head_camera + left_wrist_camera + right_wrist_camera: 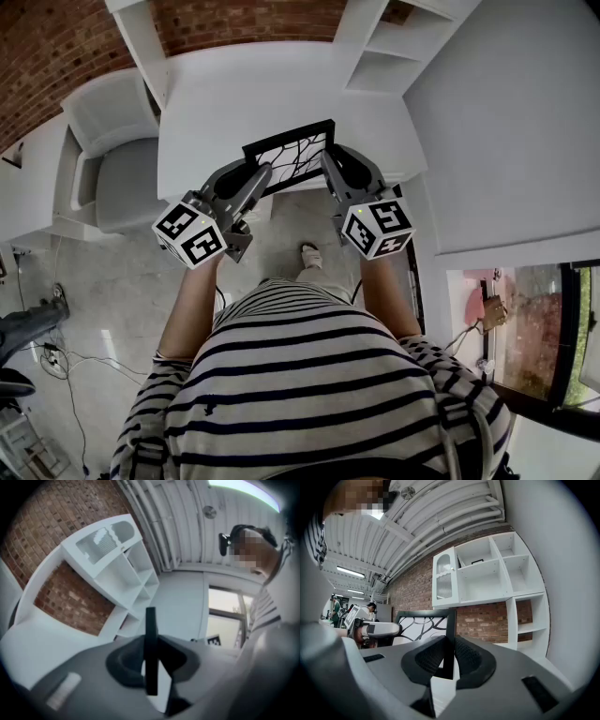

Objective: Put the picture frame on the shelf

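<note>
The picture frame [292,155] is black, with a white picture of dark branching lines, and I hold it upright in front of me over the near edge of a white shelf top [272,89]. My left gripper [262,176] is shut on its left side. My right gripper [328,167] is shut on its right side. The left gripper view has the frame [150,630] edge-on, pinched between the left gripper's [151,660] pads. In the right gripper view the frame's [423,624] face shows, its right rail clamped in the right gripper [449,658].
White cubby shelving [487,573] stands against a brick wall [487,620]; the same shelving [389,47] lies at the back right of the head view. A grey armchair [127,183] sits at the left. Cables [66,361] trail on the floor. A white wall panel [516,122] rises at the right.
</note>
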Action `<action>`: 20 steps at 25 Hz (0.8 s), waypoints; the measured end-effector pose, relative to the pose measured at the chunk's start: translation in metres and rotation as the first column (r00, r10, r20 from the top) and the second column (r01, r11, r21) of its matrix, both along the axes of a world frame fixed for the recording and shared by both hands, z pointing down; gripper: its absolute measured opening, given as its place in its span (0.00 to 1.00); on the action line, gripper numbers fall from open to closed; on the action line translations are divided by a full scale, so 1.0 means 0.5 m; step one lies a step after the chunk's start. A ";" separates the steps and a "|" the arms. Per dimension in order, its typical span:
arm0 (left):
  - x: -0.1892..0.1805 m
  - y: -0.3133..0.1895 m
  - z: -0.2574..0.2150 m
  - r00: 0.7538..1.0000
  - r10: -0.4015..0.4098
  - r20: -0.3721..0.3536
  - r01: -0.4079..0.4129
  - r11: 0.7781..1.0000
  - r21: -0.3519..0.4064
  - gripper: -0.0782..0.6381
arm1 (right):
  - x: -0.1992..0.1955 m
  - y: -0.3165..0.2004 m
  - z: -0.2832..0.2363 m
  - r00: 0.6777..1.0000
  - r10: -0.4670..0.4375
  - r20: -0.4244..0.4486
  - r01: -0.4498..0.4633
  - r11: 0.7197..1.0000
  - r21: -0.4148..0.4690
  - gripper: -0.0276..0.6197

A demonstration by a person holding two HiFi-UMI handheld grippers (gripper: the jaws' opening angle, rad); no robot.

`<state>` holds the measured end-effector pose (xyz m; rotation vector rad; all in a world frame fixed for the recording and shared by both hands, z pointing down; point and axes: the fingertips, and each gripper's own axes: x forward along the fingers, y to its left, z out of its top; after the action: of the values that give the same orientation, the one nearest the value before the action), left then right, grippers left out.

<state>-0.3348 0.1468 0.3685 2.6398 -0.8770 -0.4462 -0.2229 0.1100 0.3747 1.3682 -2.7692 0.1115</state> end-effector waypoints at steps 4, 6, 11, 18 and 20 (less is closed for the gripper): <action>0.005 0.003 -0.003 1.000 0.006 0.008 -0.006 1.000 0.003 0.21 | 0.003 0.001 0.000 1.000 0.002 0.002 -0.002 1.000 -0.001 0.14; 0.005 0.005 -0.004 1.000 0.009 0.010 -0.009 1.000 0.004 0.21 | 0.003 0.003 0.001 1.000 0.002 0.002 -0.002 1.000 -0.002 0.14; 0.005 0.005 -0.006 1.000 0.016 0.009 -0.016 1.000 0.003 0.21 | 0.003 0.003 0.000 1.000 0.005 0.003 -0.005 1.000 -0.002 0.14; 0.002 0.008 -0.010 1.000 0.007 -0.002 -0.007 1.000 0.010 0.21 | 0.002 0.008 -0.008 1.000 -0.012 0.014 0.012 0.999 0.031 0.14; 0.003 0.008 -0.013 1.000 0.006 0.004 -0.006 1.000 0.013 0.21 | 0.002 0.008 -0.006 1.000 -0.015 0.018 0.014 1.000 0.024 0.14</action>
<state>-0.3333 0.1510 0.3621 2.6556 -0.8705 -0.4473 -0.2221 0.1141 0.3715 1.3590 -2.8038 0.0908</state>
